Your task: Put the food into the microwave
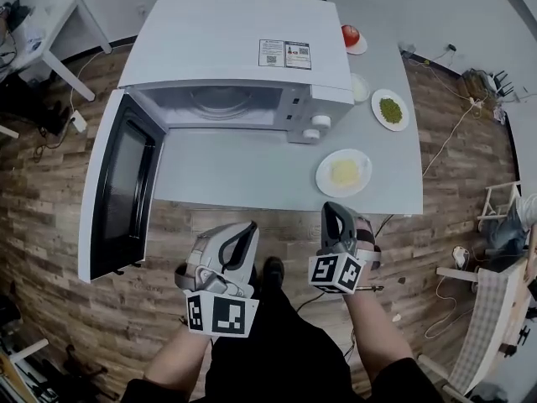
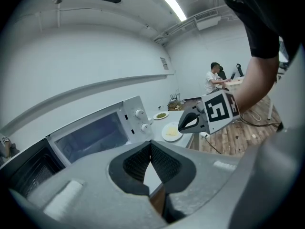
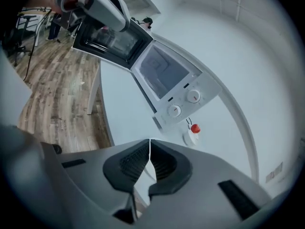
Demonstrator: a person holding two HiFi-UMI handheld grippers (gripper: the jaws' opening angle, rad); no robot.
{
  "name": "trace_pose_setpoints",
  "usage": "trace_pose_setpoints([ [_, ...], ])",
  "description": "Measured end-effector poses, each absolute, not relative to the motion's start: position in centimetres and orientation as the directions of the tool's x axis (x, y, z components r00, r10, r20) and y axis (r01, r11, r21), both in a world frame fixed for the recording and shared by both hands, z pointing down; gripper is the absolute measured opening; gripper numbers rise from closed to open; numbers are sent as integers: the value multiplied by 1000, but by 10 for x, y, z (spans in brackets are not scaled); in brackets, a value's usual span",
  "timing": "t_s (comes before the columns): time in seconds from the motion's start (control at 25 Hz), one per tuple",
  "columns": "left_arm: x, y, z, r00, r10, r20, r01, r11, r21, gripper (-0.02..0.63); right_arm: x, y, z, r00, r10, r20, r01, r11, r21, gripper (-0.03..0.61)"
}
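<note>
The white microwave stands on the grey table with its door swung open to the left and its cavity showing. A plate of yellow food lies near the table's front right. A plate of green food and a tomato on a small dish lie further back. Both grippers hover over the floor in front of the table. My left gripper is shut and holds nothing. My right gripper, just short of the yellow plate, is also shut and holds nothing.
The open door juts out past the table's front left edge. A small white dish sits beside the microwave's knobs. Cables and furniture lie on the wooden floor to the right. A person sits far off in the left gripper view.
</note>
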State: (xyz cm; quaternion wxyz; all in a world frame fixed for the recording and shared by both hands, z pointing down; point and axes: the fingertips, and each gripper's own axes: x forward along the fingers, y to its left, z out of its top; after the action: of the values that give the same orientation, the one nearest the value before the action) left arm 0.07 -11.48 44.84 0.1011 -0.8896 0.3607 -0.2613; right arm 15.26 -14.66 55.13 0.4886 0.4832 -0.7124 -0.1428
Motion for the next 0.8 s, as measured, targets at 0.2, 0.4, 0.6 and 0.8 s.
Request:
trace_pose_setpoints([
  [0.2, -3, -129, 470, 603, -702, 380, -592, -713, -376, 8, 157, -165, 578, -20, -817, 576, -522, 499, 691, 31],
  [0.4, -2, -137, 488, 610, -702, 367, -600, -712, -365, 8, 159, -178, 598, 6, -801, 598, -513, 511, 690, 92],
  [0.6, -3, -139, 495, 614, -704, 358, -610, -710, -352, 8, 159, -185, 609, 18, -779, 627, -508, 533, 677, 142],
  [0.8, -3, -140, 493, 613, -706, 356, -612, -708, -351, 8, 166, -188, 618, 40, -741, 670, -513, 560, 650, 178],
])
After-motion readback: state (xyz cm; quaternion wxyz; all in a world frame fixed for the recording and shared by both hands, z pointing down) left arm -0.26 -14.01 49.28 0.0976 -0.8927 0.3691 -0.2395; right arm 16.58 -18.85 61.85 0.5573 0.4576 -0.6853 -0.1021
